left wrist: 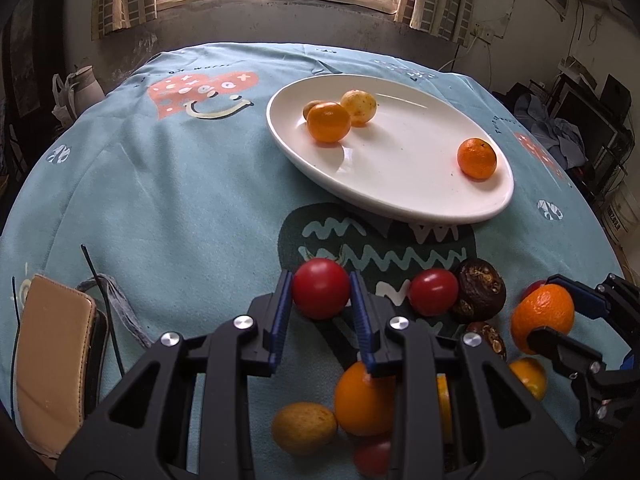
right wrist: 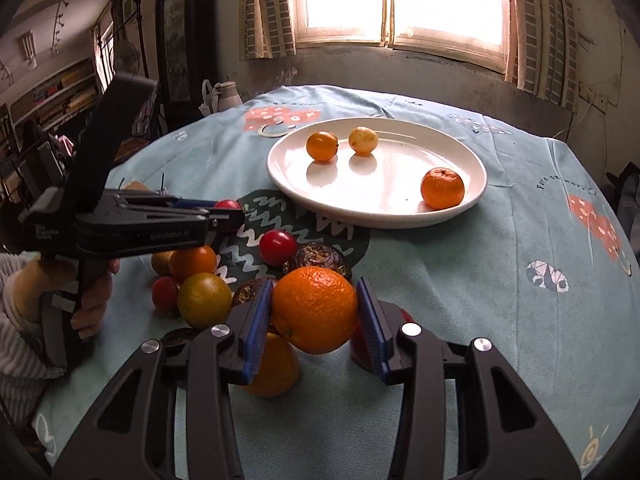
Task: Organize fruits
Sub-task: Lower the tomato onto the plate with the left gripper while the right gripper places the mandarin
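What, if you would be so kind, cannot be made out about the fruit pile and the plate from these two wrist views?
- Left wrist view: the yellow-brown fruit on the plate sits mostly behind an orange fruit.
- Left wrist view: the red fruit at the bottom is blurred behind the left claw.
- Right wrist view: the red fruit near the orange hides behind the right claw.

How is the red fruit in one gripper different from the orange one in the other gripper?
The red tomato is smooth and shiny; the orange is dimpled. The tomato looks smaller than the orange. The left gripper holds the tomato, the right gripper the orange. Both are round and gripped between blue pads.
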Motion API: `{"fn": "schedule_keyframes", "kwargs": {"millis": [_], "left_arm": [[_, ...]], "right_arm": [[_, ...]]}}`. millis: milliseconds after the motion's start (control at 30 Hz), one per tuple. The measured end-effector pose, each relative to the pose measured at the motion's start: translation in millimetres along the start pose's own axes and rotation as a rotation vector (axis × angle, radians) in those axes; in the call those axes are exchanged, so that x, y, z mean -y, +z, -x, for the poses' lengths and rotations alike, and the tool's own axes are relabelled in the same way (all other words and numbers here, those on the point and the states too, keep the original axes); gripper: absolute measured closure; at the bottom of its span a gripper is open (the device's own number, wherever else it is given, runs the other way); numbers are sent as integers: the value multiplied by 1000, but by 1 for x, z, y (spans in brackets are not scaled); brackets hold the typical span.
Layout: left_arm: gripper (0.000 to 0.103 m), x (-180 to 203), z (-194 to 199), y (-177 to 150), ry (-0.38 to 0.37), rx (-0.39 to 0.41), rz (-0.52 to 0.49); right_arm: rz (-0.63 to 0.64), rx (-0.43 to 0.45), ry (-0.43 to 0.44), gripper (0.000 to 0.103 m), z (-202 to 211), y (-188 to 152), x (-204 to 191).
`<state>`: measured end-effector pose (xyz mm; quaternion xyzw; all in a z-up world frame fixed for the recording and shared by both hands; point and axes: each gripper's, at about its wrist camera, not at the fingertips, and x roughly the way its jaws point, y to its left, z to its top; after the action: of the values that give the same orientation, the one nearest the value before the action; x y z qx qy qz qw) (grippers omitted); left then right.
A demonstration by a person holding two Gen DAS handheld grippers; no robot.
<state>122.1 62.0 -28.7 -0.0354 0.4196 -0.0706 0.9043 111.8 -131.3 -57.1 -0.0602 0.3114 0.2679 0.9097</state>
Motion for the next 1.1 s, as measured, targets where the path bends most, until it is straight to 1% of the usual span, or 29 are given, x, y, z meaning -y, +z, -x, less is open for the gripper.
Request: {"fn": "schedule_keyframes", "kwargs": {"millis": [33, 100, 200, 300, 367, 433, 467, 533, 600, 667, 733, 833, 900, 967, 1000, 1033, 1067, 1100], "left_arm": [[73, 0, 1, 0, -2, 3, 0], [73, 1, 4, 0, -9, 19, -1], [73, 4, 10, 0, -11, 41, -5], [73, 11, 19, -2, -23, 59, -15], [73, 16, 26, 1, -57, 68, -7], [73, 20, 29, 12, -82, 67, 7], [73, 25, 29, 20, -78, 65, -4], [73, 36, 29, 38, -38, 86, -40], [73, 46, 25, 56, -24, 102, -55], [73, 49, 13, 70, -36, 102, -34], [73, 51, -2, 78, -35, 97, -11], [73, 50, -26, 78, -34, 59, -3], [73, 49, -36, 77, -19, 37, -17], [73, 47, -42, 76, -15, 22, -15], [73, 46, -43, 76, -16, 21, -12], [72, 46, -42, 75, -10, 24, -11], [60, 46, -42, 75, -7, 27, -14], [50, 46, -41, 74, 1, 35, -16]], "right_arm": [[-36, 25, 10, 60, 6, 3, 7], [-102, 61, 0, 60, 15, 7, 23], [-188, 49, -20, 60, 13, 6, 44], [-222, 70, -1, 60, 19, 8, 49], [-241, 97, 10, 60, 26, 14, 52], [-264, 113, 32, 60, 31, 27, 57], [-271, 119, 37, 60, 32, 35, 58], [-273, 141, 37, 60, 35, 57, 60], [-271, 160, 31, 60, 32, 77, 62], [-285, 162, 24, 60, 17, 91, 65], [-306, 143, 27, 60, -5, 95, 68], [-336, 79, 40, 60, -42, 88, 74], [-327, 32, 17, 60, -61, 84, 77], [-334, 14, -12, 59, -72, 79, 81], [-332, 0, -13, 58, -75, 78, 82], [-335, -12, -10, 58, -78, 77, 82], [-342, -23, -6, 57, -79, 76, 82], [-354, -18, -3, 49, -77, 77, 82]]}}
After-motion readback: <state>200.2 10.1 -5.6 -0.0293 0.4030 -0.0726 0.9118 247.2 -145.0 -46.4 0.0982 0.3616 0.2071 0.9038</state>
